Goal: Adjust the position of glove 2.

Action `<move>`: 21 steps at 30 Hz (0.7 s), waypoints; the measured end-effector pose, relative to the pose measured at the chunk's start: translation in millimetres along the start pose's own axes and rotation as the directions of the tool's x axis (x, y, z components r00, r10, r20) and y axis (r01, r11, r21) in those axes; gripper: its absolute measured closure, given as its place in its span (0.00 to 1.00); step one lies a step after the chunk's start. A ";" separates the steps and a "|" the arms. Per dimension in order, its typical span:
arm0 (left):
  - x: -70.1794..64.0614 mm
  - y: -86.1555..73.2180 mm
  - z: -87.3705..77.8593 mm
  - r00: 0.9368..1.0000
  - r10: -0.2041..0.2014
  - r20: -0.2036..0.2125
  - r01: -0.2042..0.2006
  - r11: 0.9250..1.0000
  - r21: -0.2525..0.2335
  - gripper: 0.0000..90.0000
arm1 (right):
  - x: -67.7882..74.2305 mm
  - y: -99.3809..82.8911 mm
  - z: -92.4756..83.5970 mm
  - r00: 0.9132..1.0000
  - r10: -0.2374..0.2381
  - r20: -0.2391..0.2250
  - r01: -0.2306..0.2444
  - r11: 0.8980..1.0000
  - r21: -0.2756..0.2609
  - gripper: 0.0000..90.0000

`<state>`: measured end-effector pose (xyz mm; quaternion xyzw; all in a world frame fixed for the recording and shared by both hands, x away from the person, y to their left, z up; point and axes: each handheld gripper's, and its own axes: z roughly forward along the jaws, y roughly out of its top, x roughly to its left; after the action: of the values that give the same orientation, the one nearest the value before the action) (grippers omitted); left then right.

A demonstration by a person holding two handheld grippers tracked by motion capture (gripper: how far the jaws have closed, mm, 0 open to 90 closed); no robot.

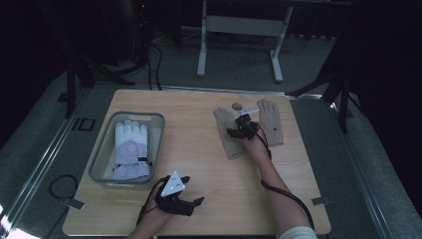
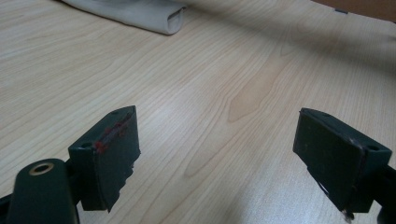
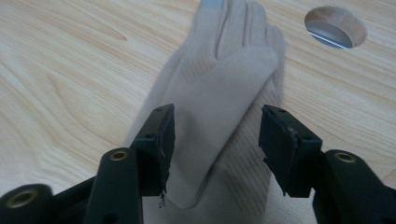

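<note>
Your R gripper [image 3: 212, 149] hangs over the beige glove [image 1: 229, 133], jaws apart, straddling its thumb, pads not pressing. Glove lies flat, fingers toward table hole [image 3: 335, 26], mid-table [image 1: 209, 169]. Your L gripper [image 2: 215, 154]: jaws apart, bare wood around.

Black tongs [image 1: 191, 191] (red-smeared pad) bear a grey triangular plate [image 1: 172, 183].

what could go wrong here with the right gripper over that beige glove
1. The right gripper hangs open over the beige glove, which lies flat on the table; the jaws may slide off the thin fabric or catch just one layer.
2. The table hole sits close by; a dragged glove could snag there.
3. The second beige glove lies right alongside and could get nudged or pinched too.
</note>
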<state>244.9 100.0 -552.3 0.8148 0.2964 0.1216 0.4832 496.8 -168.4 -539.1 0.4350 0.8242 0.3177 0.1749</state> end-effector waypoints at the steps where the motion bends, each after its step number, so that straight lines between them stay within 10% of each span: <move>1: -0.3 -0.1 0.3 1.000 -0.003 0.003 0.003 1.000 0.001 0.16 | -0.2 -1.2 2.3 1.000 0.003 -0.003 -0.003 1.000 0.012 0.50; 13: -2.2 -1.1 2.1 1.000 -0.004 0.009 0.004 1.000 0.008 0.16 | 7.0 -6.1 5.4 1.000 -0.023 0.017 0.023 1.000 0.020 0.73; 21: -2.0 -2.9 3.1 1.000 -0.004 0.010 0.004 1.000 0.020 0.16 | 18.8 -8.6 1.5 0.997 0.053 0.055 -0.053 0.999 -0.001 0.89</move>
<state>243.7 97.7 -556.1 0.8196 0.2969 0.1133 0.4767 481.9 -156.0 -546.3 0.4655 0.8072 0.3100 0.1888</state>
